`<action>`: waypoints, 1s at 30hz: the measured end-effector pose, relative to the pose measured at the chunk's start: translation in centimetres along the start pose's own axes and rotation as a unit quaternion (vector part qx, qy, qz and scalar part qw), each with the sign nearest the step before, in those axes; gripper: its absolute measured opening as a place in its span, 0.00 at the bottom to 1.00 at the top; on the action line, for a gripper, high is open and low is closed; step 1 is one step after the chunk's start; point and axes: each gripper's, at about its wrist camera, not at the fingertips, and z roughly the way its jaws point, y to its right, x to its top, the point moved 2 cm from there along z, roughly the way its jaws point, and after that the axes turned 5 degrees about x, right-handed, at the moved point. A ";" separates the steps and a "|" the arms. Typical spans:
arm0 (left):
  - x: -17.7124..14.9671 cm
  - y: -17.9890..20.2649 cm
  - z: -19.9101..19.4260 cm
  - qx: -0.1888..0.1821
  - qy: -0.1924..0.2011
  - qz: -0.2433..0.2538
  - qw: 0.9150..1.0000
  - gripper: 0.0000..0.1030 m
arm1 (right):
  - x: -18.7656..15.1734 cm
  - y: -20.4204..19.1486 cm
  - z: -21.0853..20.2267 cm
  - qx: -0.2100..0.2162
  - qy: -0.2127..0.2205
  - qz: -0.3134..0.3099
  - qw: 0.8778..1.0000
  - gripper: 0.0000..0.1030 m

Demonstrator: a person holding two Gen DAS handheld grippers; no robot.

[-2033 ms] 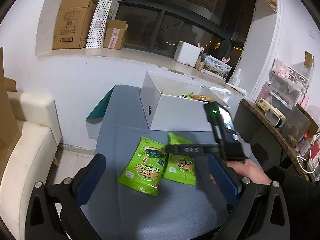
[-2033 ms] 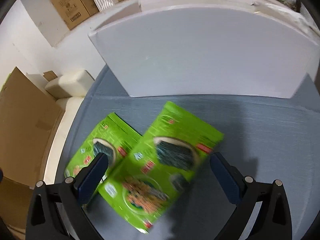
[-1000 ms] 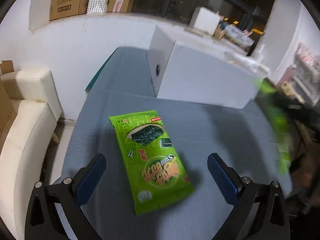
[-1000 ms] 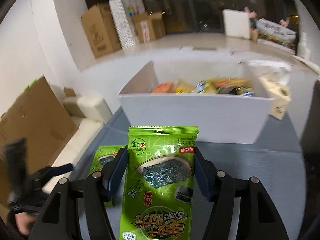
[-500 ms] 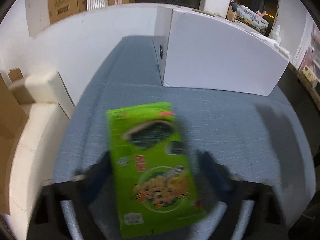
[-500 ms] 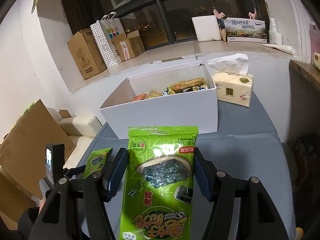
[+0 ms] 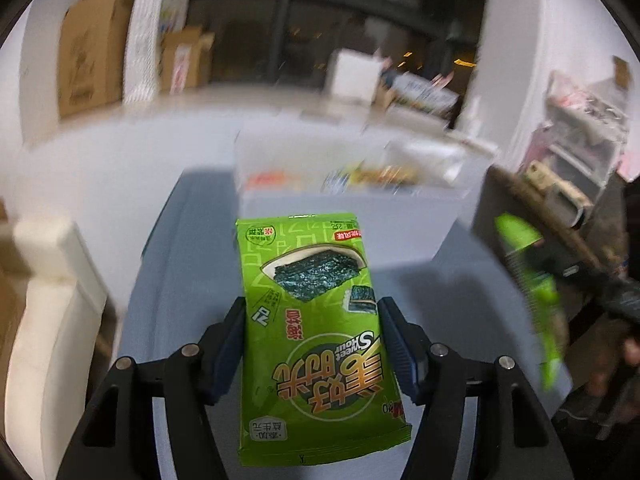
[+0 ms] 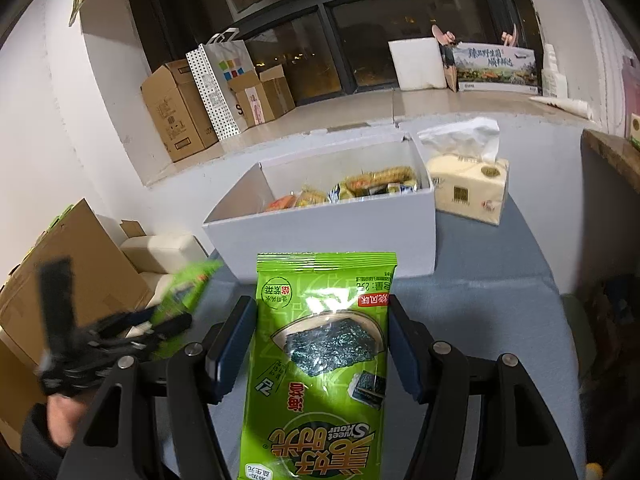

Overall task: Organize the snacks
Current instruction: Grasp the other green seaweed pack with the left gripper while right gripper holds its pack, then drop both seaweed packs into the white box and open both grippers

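Grey table (image 8: 500, 272) runs wide, w/ the white box (image 8: 332, 236) standing at its far end, open top, already part full of snacks. Tissue pack (image 8: 468, 188) sits just beside the box's right wall. My left tongs (image 7: 312, 340) are clamped on a green seaweed pack (image 7: 316, 320), held up off the table, aimed at the box. Right tongs (image 8: 320, 344) are clamped on a second seaweed pack (image 8: 320, 364), also in the air, box straight ahead.

Risks, I'd guess: both packs are gripped by thin side edges, so a slack foil bag could slip or buckle. Both heading for one opening means my tongs may clash. Near box wall could catch a low pack.

Room: plenty of open table front and right; left side nears table edge and sofa (image 8: 160, 248).
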 end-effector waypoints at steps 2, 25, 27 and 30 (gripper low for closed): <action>2.7 0.6 -0.7 -0.012 0.018 0.009 1.000 0.67 | 1.7 0.3 0.2 0.003 0.005 -0.006 1.000 0.66; 14.3 -0.6 13.9 0.025 -0.018 0.006 1.000 1.00 | 18.5 5.6 15.3 -0.061 -0.035 0.007 0.997 1.00; 13.9 -0.7 14.0 0.034 -0.018 0.010 0.999 1.00 | 18.0 5.7 15.3 -0.074 -0.037 -0.006 0.997 1.00; 13.6 -0.6 13.4 0.040 -0.014 0.012 0.999 1.00 | 17.3 5.4 14.8 -0.077 -0.033 -0.020 0.996 1.00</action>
